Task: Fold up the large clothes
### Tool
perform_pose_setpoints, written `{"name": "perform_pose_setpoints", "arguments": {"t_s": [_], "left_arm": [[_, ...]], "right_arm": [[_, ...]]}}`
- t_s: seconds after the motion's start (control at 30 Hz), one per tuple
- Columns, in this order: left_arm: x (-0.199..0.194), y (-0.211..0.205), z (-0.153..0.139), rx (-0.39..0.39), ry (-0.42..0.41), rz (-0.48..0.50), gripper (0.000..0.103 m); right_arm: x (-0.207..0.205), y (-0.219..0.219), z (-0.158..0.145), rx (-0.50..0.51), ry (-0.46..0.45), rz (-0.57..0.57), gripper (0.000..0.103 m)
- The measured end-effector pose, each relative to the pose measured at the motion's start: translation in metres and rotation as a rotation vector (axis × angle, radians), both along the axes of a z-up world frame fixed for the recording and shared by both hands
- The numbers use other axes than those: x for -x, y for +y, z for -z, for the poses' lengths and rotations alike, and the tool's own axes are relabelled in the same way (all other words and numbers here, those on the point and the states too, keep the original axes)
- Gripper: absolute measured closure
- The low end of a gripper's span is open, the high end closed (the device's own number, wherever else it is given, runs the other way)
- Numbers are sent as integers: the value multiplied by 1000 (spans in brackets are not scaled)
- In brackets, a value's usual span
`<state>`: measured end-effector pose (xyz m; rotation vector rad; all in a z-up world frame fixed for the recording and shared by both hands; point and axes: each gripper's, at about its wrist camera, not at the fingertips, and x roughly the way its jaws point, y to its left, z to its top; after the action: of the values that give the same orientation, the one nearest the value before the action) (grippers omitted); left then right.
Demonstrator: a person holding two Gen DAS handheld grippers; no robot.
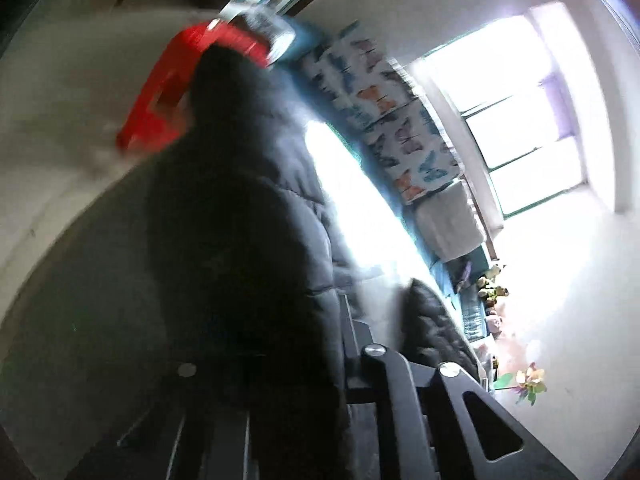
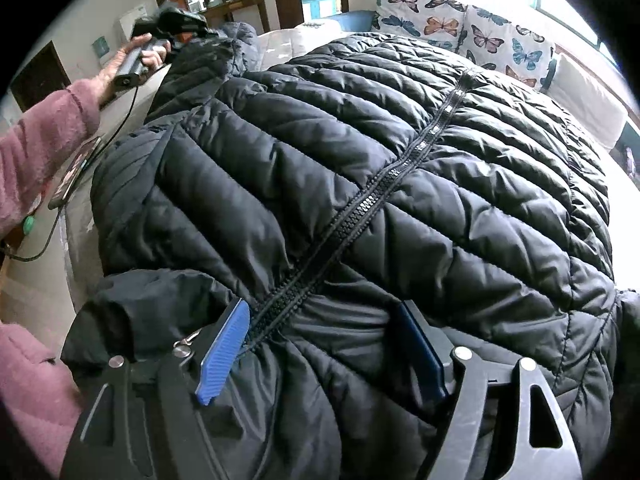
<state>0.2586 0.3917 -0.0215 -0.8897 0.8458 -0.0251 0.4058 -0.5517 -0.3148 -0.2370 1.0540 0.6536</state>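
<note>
A black quilted puffer jacket (image 2: 360,168) lies spread over a white bed (image 2: 288,40), its zipper (image 2: 360,208) running diagonally. My right gripper (image 2: 320,344) stands open and low on the jacket's near end. Its blue pads (image 2: 224,352) straddle the zipper, with gathered fabric between them. At the far left a hand holds my left gripper (image 2: 180,30), shut on the lifted sleeve (image 2: 200,56). In the blurred left wrist view the same black fabric (image 1: 240,220) hangs across the lens and hides the fingers. Only the gripper's frame (image 1: 400,380) shows.
Butterfly pillows (image 2: 440,20) and a white cushion (image 2: 588,104) line the head of the bed under a bright window (image 1: 520,120). A phone (image 2: 76,172) with a cable lies at the bed's left edge beside a pink sleeve (image 2: 40,152). A red plastic object (image 1: 168,92) stands on the floor.
</note>
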Motion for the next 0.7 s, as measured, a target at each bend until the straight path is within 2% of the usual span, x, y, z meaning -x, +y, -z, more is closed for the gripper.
{"name": "perform_pose_setpoints", "arguments": {"t_s": [0.07,0.23,0.37,0.47,0.6,0.63,0.7], "left_arm": [[10,-19,-36,-73,-65,28,91],[25,-73,-114,-183,-203,120,91],[48,-154,-163,-305,-286,248,91],[74,-242,-192,-451,-348,375,91],[118,-362,-197,-651,-396,562,91],[134,-389,-198,-675,-399,594,91],[159,-448,-182,-716,-387,699,90]], "right_arm": [[0,-1,0,-1,-3,-2,20],[1,0,-2,4,-15,-4,20],[5,-4,-11,-12,-48,18,20],[11,-15,-21,-52,-79,38,20],[20,-37,-31,-90,-119,81,20],[22,-44,-32,-95,-125,98,20],[27,-59,-33,-105,-133,140,20]]}}
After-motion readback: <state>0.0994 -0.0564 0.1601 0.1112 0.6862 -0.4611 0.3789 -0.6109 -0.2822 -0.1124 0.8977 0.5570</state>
